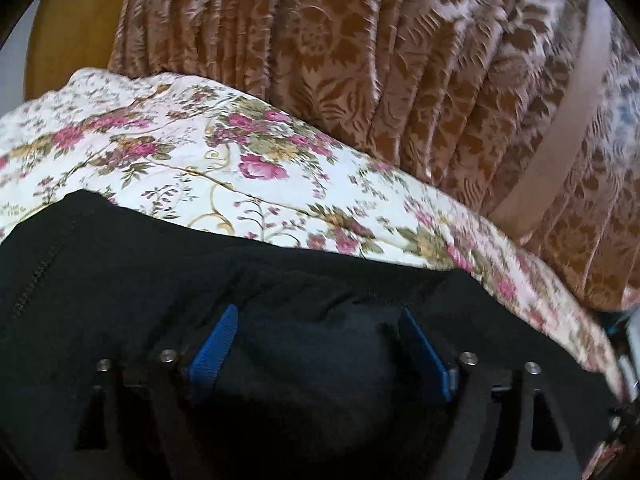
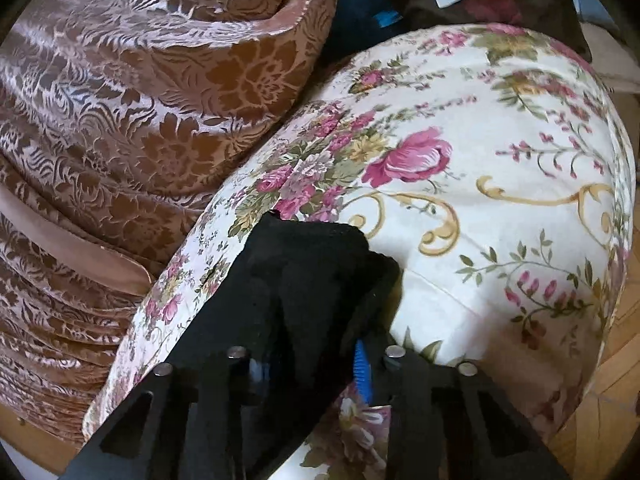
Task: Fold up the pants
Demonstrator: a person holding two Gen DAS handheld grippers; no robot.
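In the left wrist view, the left hand-held gripper (image 1: 318,344) filled the bottom of the frame, its blue pads (image 1: 216,344) standing wide apart over the black pants (image 1: 120,264), pressing on nothing. The pants covered the lower half of the frame, their far edge running from the left side to the lower right. Beyond that edge lay a strip of bare flowered bedspread (image 1: 192,160), then brown patterned drapery (image 1: 400,60) across the top.

In the right wrist view, the right hand-held gripper (image 2: 312,360) sat at bottom centre, clamped on a bunched fold of the pants (image 2: 312,264). Past it the flowered bedspread (image 2: 480,200) lay bare toward the right and upper right, where its edge met wooden floor (image 2: 616,380). The drapery (image 2: 120,100) crowded the left.
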